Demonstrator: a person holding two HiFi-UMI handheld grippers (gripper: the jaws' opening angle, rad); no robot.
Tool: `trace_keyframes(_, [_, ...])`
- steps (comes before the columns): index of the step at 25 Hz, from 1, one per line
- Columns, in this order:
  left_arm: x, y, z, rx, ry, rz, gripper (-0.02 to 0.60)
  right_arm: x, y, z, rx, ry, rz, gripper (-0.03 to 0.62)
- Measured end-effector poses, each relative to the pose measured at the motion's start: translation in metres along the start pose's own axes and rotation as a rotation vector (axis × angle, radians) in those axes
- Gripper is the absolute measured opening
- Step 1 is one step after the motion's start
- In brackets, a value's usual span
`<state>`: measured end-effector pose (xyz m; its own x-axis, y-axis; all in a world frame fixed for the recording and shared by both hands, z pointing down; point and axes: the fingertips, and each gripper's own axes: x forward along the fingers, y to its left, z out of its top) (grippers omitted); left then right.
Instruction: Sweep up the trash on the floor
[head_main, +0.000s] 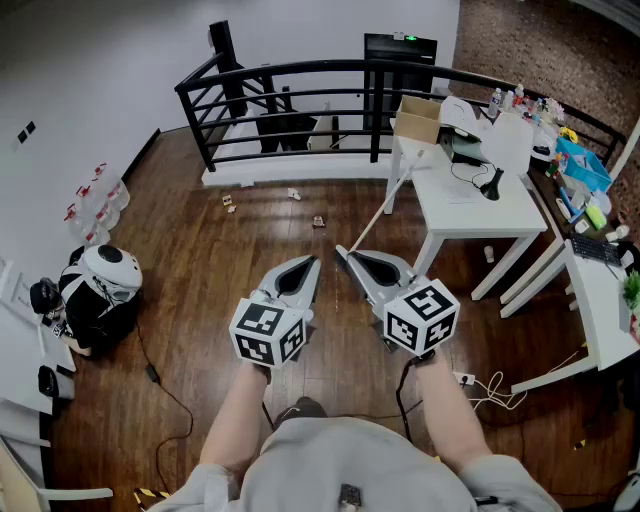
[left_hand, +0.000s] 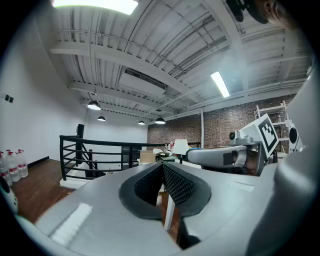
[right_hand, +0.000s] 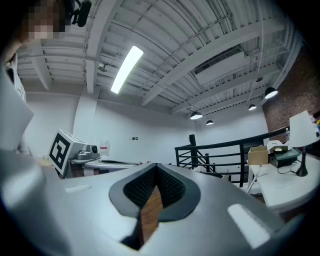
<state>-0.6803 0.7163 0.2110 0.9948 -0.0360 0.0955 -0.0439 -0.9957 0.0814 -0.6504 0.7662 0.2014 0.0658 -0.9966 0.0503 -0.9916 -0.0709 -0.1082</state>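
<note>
Small scraps of trash (head_main: 319, 221) lie scattered on the dark wood floor, with more scraps (head_main: 229, 204) near the black railing (head_main: 300, 70). A long white handle (head_main: 385, 203) leans against the white table (head_main: 478, 205); its lower end is hidden behind my right gripper. My left gripper (head_main: 313, 262) and right gripper (head_main: 341, 252) are held level side by side above the floor, well short of the scraps. Both are shut with nothing between the pads. In the left gripper view the left gripper (left_hand: 162, 165) has its jaws together, as does the right gripper (right_hand: 156, 167) in its own view.
A cardboard box (head_main: 418, 118) and clutter sit on the white table. A second desk (head_main: 600, 300) stands at the right. Water bottles (head_main: 95, 205) line the left wall, beside a white helmet on a black bag (head_main: 100, 290). Cables and a power strip (head_main: 480, 382) lie on the floor.
</note>
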Motion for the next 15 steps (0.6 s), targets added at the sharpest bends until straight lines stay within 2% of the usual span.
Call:
trace_keyframes(8, [0.055, 0.016, -0.009, -0.026, 0.015, -0.033, 0.008, 0.019, -0.052, -0.009, 0.025, 0.017, -0.038, 0.0])
trace_keyframes(15, [0.128, 0.057, -0.014, -0.055, 0.019, -0.096, 0.008, 0.067, -0.112, -0.014, 0.011, 0.059, -0.08, 0.0])
